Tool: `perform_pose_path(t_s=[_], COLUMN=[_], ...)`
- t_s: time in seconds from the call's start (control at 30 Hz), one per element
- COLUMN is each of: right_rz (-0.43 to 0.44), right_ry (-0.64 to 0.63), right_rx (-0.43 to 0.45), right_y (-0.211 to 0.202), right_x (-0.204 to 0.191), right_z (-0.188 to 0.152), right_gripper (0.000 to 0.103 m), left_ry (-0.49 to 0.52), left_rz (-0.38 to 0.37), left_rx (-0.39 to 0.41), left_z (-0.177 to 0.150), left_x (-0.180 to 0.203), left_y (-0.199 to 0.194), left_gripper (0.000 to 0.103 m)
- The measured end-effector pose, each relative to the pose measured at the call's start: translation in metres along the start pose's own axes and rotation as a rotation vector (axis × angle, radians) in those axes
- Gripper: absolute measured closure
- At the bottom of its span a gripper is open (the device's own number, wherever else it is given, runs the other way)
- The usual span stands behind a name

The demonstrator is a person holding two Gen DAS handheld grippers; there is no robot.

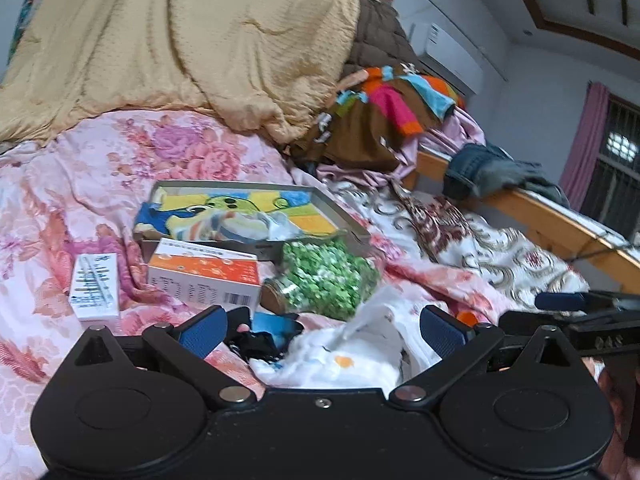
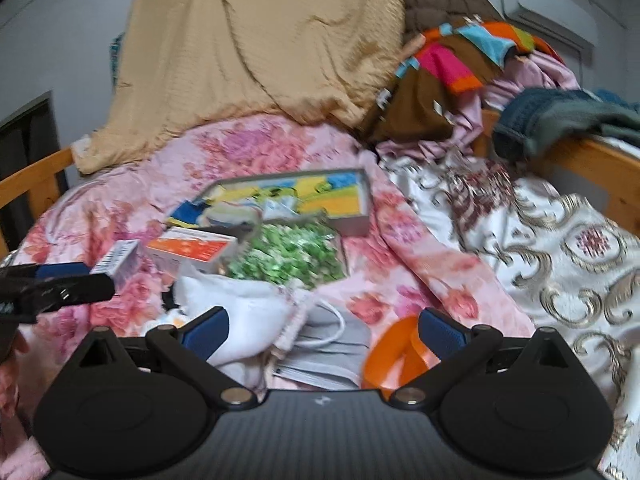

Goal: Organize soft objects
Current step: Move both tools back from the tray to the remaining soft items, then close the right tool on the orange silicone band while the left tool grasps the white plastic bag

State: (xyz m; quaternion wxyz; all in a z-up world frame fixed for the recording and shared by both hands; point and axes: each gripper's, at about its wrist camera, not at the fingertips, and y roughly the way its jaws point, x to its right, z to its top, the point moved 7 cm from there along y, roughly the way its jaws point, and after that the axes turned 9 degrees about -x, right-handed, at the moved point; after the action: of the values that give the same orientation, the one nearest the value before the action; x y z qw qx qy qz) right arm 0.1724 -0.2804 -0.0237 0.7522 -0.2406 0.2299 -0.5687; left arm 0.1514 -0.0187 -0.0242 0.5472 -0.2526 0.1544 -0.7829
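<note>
Both grippers, left gripper and right gripper, gape empty; we judge pickup pending: white cloth at 12 o'clock.

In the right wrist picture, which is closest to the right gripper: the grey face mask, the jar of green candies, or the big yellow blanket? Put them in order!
From the right gripper:
1. Grey face mask, right between the open jaws.
2. Jar of green candies, middle of the bed.
3. Yellow blanket, heaped at the far end.
</note>
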Motion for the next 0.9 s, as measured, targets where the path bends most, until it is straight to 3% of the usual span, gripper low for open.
perform_pose_path(t_s=[0.53, 0.77, 0.9], right_rz=[-0.114, -0.158, -0.184], right_ry=[0.135, 0.158, 0.158], right_rx=[-0.224, -0.202, -0.201], right_y=[0.05, 0.055, 0.06], right_x=[0.032, 0.04, 0.043], right_z=[-0.02, -0.018, -0.018], right_gripper=[0.0, 0.001, 0.006], left_ry=[0.071, 0.169, 0.194], left_rz=[-0.104, -0.17, -0.18], left_rx=[-0.075, -0.074, -0.069], left_z=[-0.007, -0.002, 0.0], left_x=[0.025, 0.045, 0.049], left_y=[0.04, 0.067, 0.078], left_gripper=[0.001, 0.001, 0.001])
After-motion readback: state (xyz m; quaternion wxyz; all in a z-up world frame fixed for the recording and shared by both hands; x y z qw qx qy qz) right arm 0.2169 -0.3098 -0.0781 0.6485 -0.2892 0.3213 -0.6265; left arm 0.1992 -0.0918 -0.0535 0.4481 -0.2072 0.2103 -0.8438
